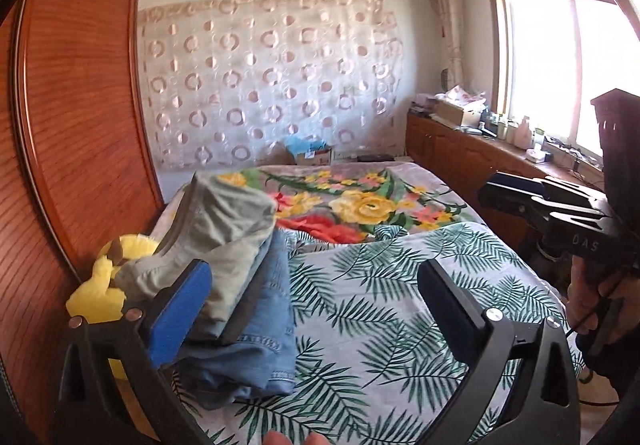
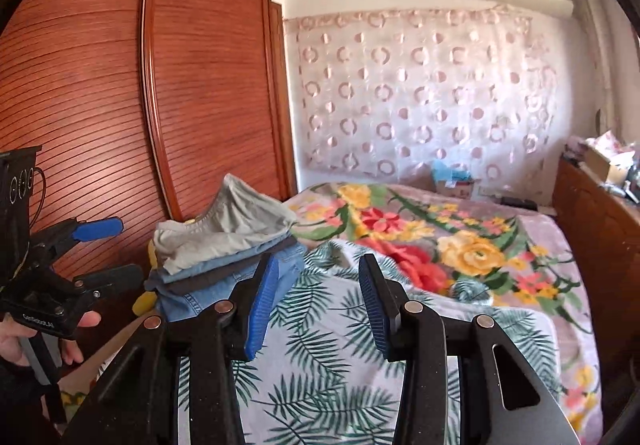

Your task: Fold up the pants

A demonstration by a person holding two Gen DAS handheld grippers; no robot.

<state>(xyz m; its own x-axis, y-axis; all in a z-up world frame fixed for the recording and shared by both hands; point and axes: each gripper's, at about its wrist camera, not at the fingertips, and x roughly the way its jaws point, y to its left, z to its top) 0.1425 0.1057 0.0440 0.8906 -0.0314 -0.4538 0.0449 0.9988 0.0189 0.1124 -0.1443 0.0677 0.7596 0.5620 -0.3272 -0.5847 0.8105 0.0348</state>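
A stack of folded pants [image 1: 240, 269] lies at the left edge of the bed, grey pants [image 2: 228, 223] on top and blue jeans [image 2: 192, 299] lower down. My left gripper [image 1: 314, 269] is open wide above the leaf-print sheet [image 1: 380, 309], just right of the stack, and nothing sits between its fingers. It also shows in the right wrist view, where the left gripper [image 2: 124, 247] is held by a hand beside the wardrobe. My right gripper [image 2: 320, 263] is open about halfway, empty, over the sheet to the right of the stack. In the left wrist view the right gripper [image 1: 486, 191] hovers at the bed's right side.
A yellow plush toy [image 1: 100, 285] is wedged between the stack and the wooden wardrobe [image 1: 80, 105]. A floral blanket [image 1: 360, 201] covers the far half of the bed. A low wooden cabinet [image 1: 460, 149] with clutter runs under the window on the right.
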